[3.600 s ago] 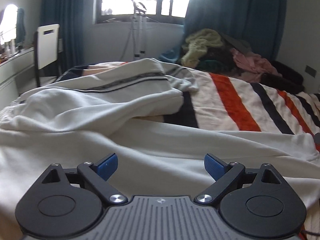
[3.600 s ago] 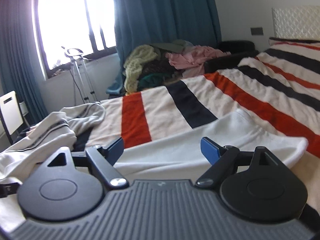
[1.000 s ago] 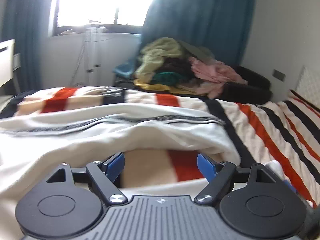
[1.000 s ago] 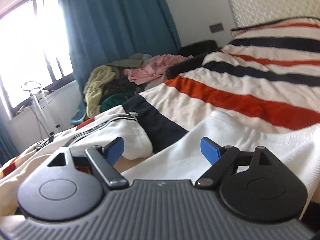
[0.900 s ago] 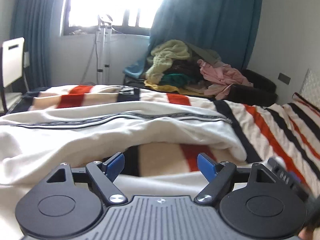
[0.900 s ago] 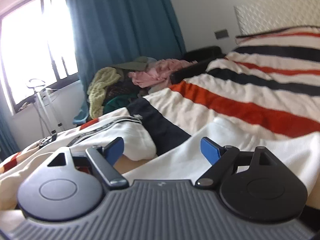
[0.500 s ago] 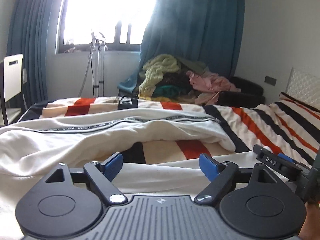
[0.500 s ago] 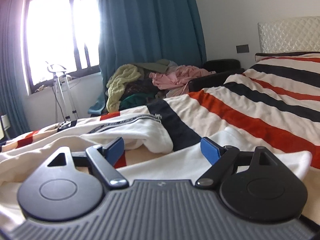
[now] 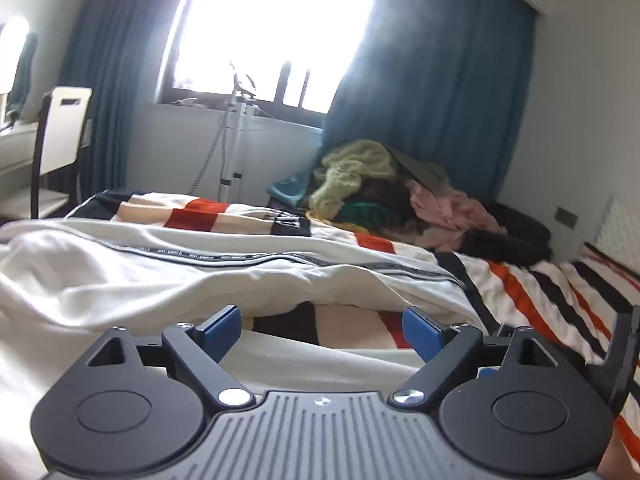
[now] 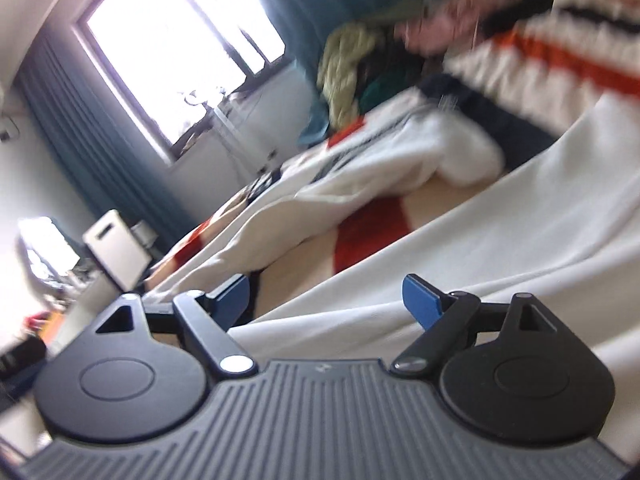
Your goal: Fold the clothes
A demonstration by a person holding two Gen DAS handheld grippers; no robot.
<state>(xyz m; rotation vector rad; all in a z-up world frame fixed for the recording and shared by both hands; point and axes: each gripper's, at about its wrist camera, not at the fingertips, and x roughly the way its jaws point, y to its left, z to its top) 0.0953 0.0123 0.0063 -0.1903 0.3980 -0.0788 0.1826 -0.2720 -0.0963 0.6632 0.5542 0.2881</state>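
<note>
A cream garment with a dark printed stripe lies spread over the striped bed. One part is bunched ahead and another flat part runs under my left gripper, which is open and empty just above it. In the right wrist view the same garment runs beneath my right gripper, which is open, empty and rolled to one side. That view is blurred. Part of the right gripper shows at the right edge of the left wrist view.
The bed has an orange, black and cream striped cover. A pile of other clothes sits beyond the bed by the blue curtain. A white chair and a metal stand are near the window.
The left view has shifted slightly and looks a little higher. My right gripper has rolled sharply to one side and is moving, so its view is blurred. Both stay open.
</note>
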